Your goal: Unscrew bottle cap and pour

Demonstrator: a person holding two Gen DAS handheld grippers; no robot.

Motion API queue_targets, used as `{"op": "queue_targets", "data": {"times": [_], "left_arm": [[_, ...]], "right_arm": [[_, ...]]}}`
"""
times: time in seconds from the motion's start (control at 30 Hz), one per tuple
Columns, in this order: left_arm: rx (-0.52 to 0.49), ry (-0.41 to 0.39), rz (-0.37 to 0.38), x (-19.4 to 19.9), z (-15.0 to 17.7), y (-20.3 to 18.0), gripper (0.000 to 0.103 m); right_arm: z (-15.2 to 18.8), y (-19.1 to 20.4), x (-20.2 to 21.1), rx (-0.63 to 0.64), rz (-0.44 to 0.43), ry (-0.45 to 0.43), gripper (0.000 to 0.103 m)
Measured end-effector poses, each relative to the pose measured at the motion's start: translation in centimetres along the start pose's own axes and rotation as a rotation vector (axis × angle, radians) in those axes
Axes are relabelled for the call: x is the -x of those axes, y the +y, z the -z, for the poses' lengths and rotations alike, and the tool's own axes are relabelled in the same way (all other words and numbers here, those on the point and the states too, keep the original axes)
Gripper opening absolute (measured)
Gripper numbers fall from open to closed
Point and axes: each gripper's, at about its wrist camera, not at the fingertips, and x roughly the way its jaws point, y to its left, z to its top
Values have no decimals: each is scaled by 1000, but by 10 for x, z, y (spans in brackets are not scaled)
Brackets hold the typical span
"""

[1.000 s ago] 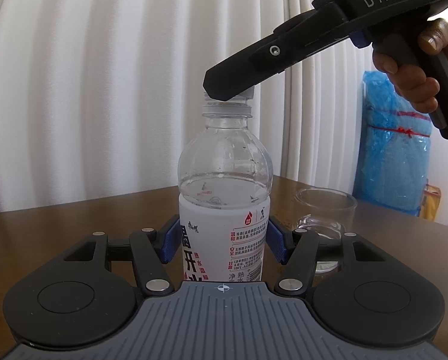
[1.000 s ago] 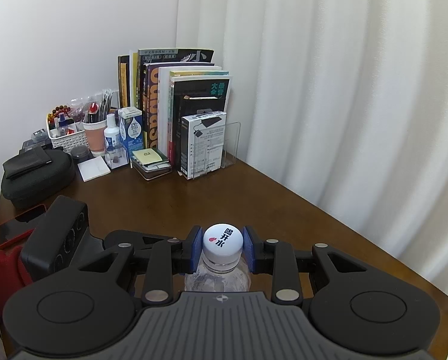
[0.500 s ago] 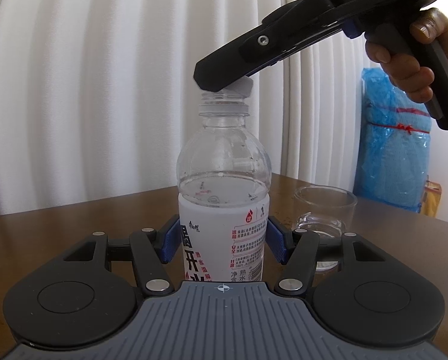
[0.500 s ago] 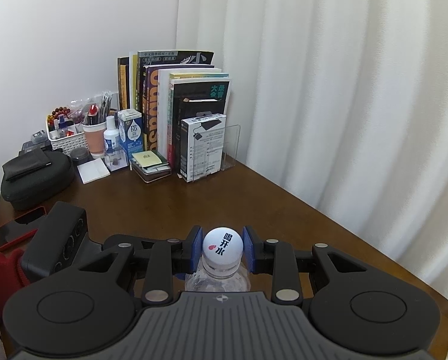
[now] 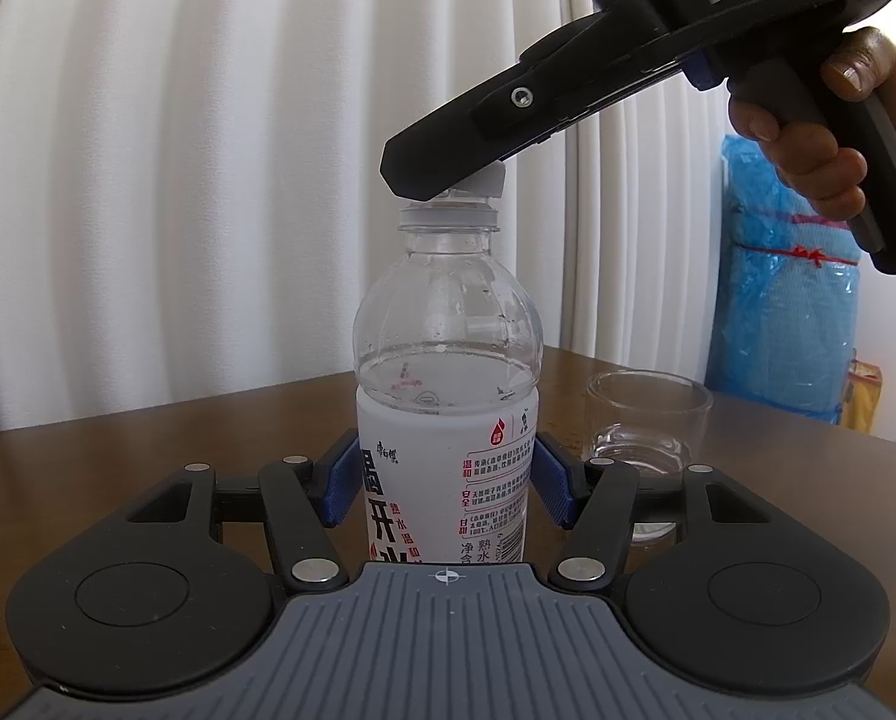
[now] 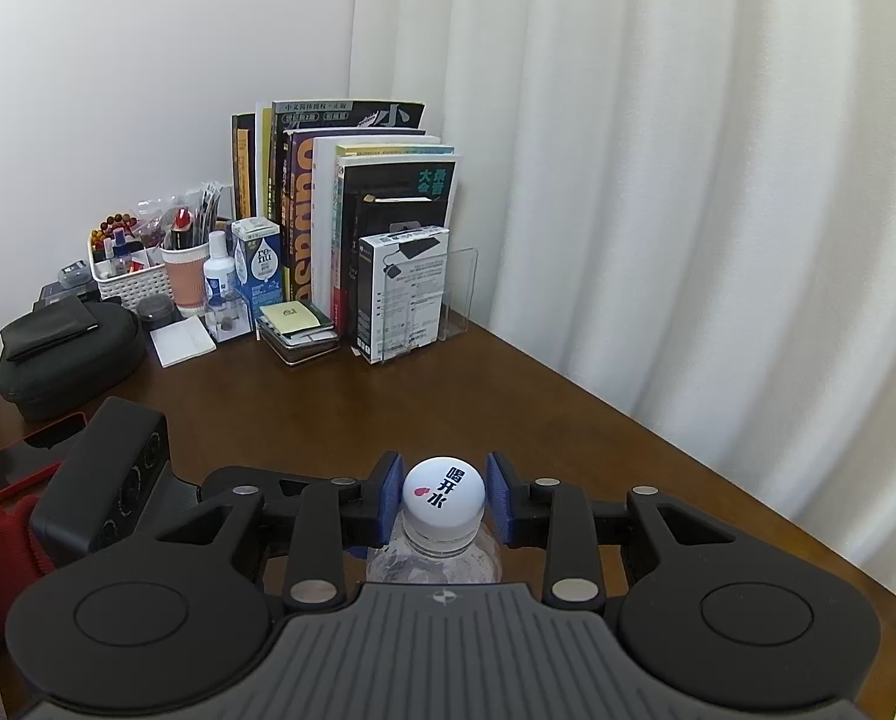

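A clear water bottle (image 5: 448,372) with a white label stands upright on the brown table, part full. My left gripper (image 5: 444,483) is shut on its labelled body with the blue pads on both sides. My right gripper (image 6: 443,498) comes from above and is shut on the white cap (image 6: 443,491); it also shows in the left wrist view (image 5: 441,180), where the cap (image 5: 484,183) sits tilted at the top of the bottle neck. A clear glass (image 5: 649,426) stands just right of the bottle.
White curtains hang behind the table (image 6: 448,396). Books (image 6: 351,210), a white box (image 6: 402,294), a basket of small items (image 6: 129,264) and a black case (image 6: 63,354) stand at the far corner. A blue plastic bundle (image 5: 790,312) stands beyond the table.
My right gripper has twisted the cap, whose printed top has rotated. The cap now sits a little higher and tilted on the neck. The bottle and left gripper stay still.
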Motion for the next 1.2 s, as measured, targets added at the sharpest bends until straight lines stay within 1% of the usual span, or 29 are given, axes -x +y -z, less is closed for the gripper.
{"op": "queue_targets", "data": {"times": [0.13,0.23,0.27,0.37,0.4,0.5,0.6,0.67,0.83,0.93,1.0,1.07,1.13,1.2], "left_arm": [[0,0,-1,1,0,-1,59],[1,-1,-1,1,0,-1,59],[1,-1,-2,1,0,-3,59],[2,-1,-3,2,0,-4,59],[2,-1,-3,2,0,-4,59],[1,-1,-4,3,0,-4,59],[0,-1,-6,4,-1,-5,59],[-1,-1,-8,5,-1,-7,59],[-2,-1,-10,6,-1,-8,59],[0,-1,-9,6,-2,-9,59],[1,-1,-9,7,-2,-9,59],[2,-1,-8,7,-1,-9,59],[1,-1,-8,8,-1,-9,60],[0,-1,-8,8,-1,-9,60]], "right_arm": [[4,2,2,5,3,-32,53],[6,3,3,13,22,-41,53],[7,5,4,21,40,-53,53],[13,7,10,20,79,-101,58],[19,8,16,9,87,-145,58],[28,10,21,-16,93,-192,58],[41,18,24,-28,135,-243,58],[50,28,22,-24,187,-282,58],[59,41,13,-36,275,-328,56],[60,48,2,-19,312,-330,54],[60,48,-1,-35,316,-332,48],[60,46,-2,-47,315,-339,40],[60,45,-4,-48,312,-336,39],[60,45,-4,-48,309,-331,35]]}}
